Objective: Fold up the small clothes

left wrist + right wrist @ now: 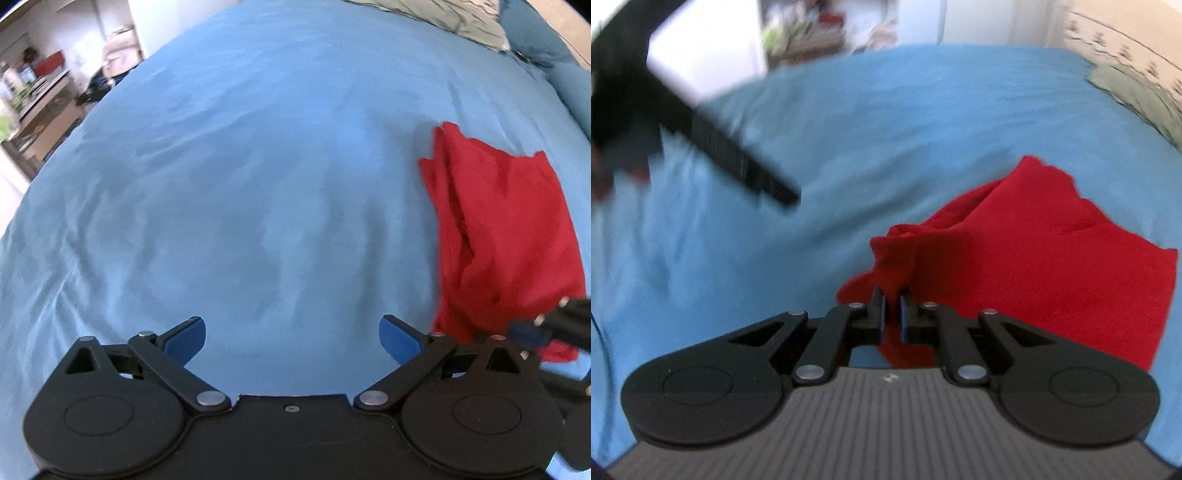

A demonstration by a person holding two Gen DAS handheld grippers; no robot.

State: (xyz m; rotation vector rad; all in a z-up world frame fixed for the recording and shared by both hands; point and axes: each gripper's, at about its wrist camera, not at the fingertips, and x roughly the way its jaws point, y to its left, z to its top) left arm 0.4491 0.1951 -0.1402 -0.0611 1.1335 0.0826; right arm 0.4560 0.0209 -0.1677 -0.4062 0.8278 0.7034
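Red garment (1034, 266) lies rumpled at four o'clock on the blue bed (258, 147), folding seemingly barely begun, right gripper (893, 306) pinching its near edge, left gripper (291, 336) spread empty.

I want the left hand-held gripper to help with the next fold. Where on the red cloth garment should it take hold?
Probably the free far corner of the red cloth garment, approached from its left over bare blue sheet. The right hand-held gripper already pinches the near end.
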